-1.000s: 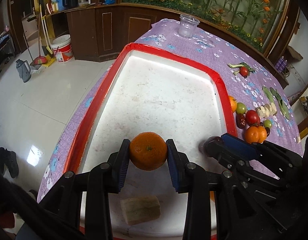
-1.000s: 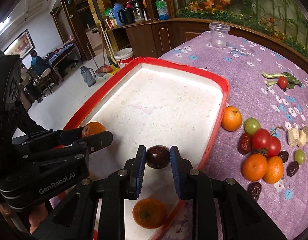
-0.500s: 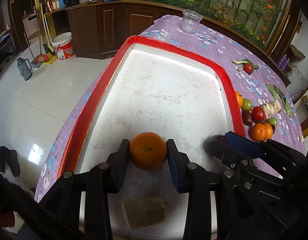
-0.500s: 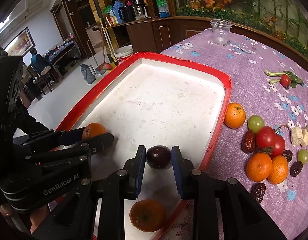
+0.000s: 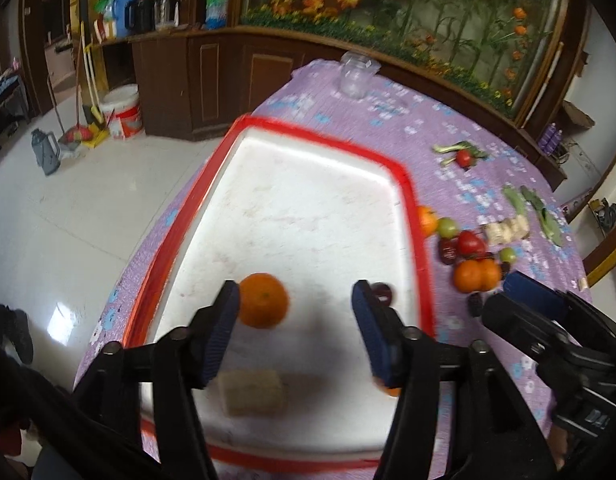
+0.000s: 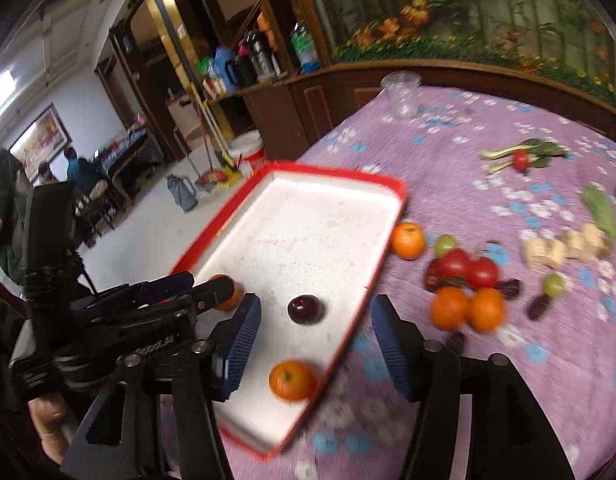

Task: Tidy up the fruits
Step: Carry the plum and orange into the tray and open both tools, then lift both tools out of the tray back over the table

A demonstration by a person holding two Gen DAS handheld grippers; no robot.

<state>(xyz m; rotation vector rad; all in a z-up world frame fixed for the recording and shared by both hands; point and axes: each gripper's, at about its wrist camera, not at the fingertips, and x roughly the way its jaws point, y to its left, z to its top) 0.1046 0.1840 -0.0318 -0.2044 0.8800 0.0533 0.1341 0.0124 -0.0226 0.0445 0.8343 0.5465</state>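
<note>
**Two fruits dropped in tray, both claws released**

Orange [image 5: 263,300] and dark plum [image 6: 305,309] lie in red tray [image 5: 421,248]. Left gripper [image 5: 296,332] and right gripper [image 6: 315,346] gape, holding nothing. Placing step looks done. Next likely: reach loose fruit pile [image 6: 467,280] at 2 o'clock, outside the rim.

One red-rimmed white tray [image 6: 387,200] holds two oranges [image 6: 292,381] [image 5: 264,300], one dark plum [image 6: 305,309] and one tan block [image 5: 252,392]. On the desk [image 6: 487,128] lie three more oranges [image 6: 407,241], two red tomatoes [image 6: 453,263], two green grapes [image 6: 554,284], one clear plastic cup [image 6: 401,94] and one small red fruit [image 6: 520,159] on greens.
</note>
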